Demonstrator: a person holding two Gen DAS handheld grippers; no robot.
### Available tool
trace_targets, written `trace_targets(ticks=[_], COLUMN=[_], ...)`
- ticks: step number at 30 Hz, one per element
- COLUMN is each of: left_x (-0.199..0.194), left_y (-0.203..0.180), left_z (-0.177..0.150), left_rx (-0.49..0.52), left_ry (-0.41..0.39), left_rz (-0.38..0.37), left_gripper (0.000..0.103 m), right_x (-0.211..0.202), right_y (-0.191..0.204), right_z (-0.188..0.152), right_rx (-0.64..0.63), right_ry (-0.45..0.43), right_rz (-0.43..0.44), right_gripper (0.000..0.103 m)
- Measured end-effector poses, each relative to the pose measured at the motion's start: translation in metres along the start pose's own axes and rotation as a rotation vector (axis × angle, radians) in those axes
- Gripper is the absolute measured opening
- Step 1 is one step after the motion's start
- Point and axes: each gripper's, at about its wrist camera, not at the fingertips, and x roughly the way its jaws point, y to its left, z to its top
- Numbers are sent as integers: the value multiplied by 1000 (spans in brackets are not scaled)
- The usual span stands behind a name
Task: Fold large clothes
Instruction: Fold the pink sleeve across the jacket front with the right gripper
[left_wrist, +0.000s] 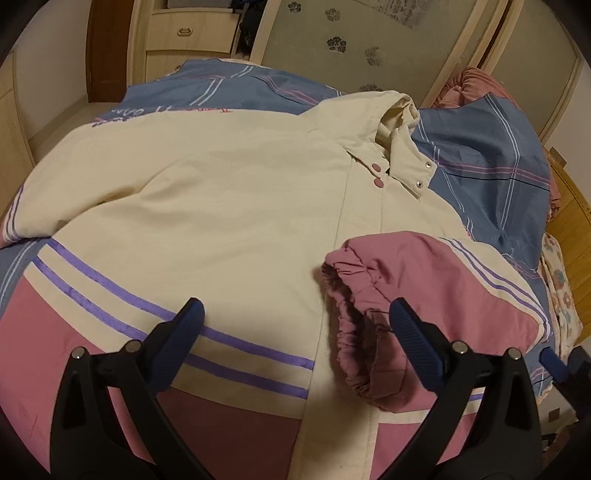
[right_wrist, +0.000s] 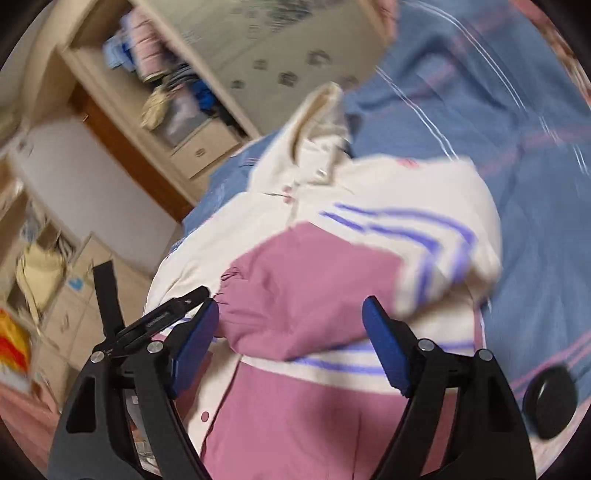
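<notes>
A cream and pink jacket (left_wrist: 221, 206) with purple stripes lies front up on the bed, collar toward the far side. Its right sleeve (left_wrist: 424, 295) is folded in across the body, pink cuff toward the middle. My left gripper (left_wrist: 295, 328) is open and empty above the jacket's lower front, with the cuff just inside its right finger. In the blurred right wrist view the jacket (right_wrist: 332, 229) shows with the folded sleeve (right_wrist: 314, 280) on top. My right gripper (right_wrist: 290, 332) is open over that sleeve, holding nothing.
A blue plaid bedsheet (left_wrist: 487, 155) covers the bed. A pink quilt (left_wrist: 476, 85) is bunched at the far right. A wardrobe with frosted flower doors (left_wrist: 351, 44) and drawers (left_wrist: 188, 33) stands behind. The left gripper's body (right_wrist: 147, 325) shows at left in the right wrist view.
</notes>
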Motion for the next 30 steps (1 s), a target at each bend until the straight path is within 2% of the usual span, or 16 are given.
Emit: trace_targets(ticks=[3,4,6,9,10,11,12,15,18,20,21,22,24,25,26,30], left_x=[6,10,27,32,32,32,34,42,37,23,16,6,-4,-5,-4,-1], left_y=[1,1,-3,-7,-7,-6,-5,-3,6,14,16,18,13,9,6,0], left_z=[-2,-4,-10,-14,-14,-11,-11,-12,-7,0,2,4,5,5,6,6], left_rx=[-29,-35,-42,-52,-65,-91,-118,-140,-211,-234,-237,-225,-183,-153,-135,-134], left_ry=[55,86,197,214,215,220,237,247,174,73,13,-58,-131,-136,-134,-124], left_rz=[-85,-119,-218,-246,-295,-355,-408,-418,-449,-427,-389,-328,-201,-143,-122,-124], left_gripper=[101,101,101,100,93,79,45,29,24,23,23,23,23,23,23,24], right_x=[3,0,-1,2,1,0,-1,2,6,7,7,8,6,4,1,-12], right_y=[-7,-12,-19,-26,-28,-30,-32,-39,-43,-42,-40,-37,-30,-28,-25,-17], right_z=[0,-1,-12,-19,-21,-25,-28,-36,-41,-43,-42,-42,-37,-34,-28,-4], right_rx=[12,15,45,84,90,97,103,131,157,146,138,127,100,94,86,73], right_ry=[19,22,36,49,48,44,42,51,58,58,56,51,25,7,-29,-164], right_rz=[-126,-139,-123,-100,-101,-108,-115,-118,-110,-114,-116,-120,-133,-136,-139,-129], right_gripper=[80,80,80,80,80,80,80,80,80,80,80,80,80,80,80,80])
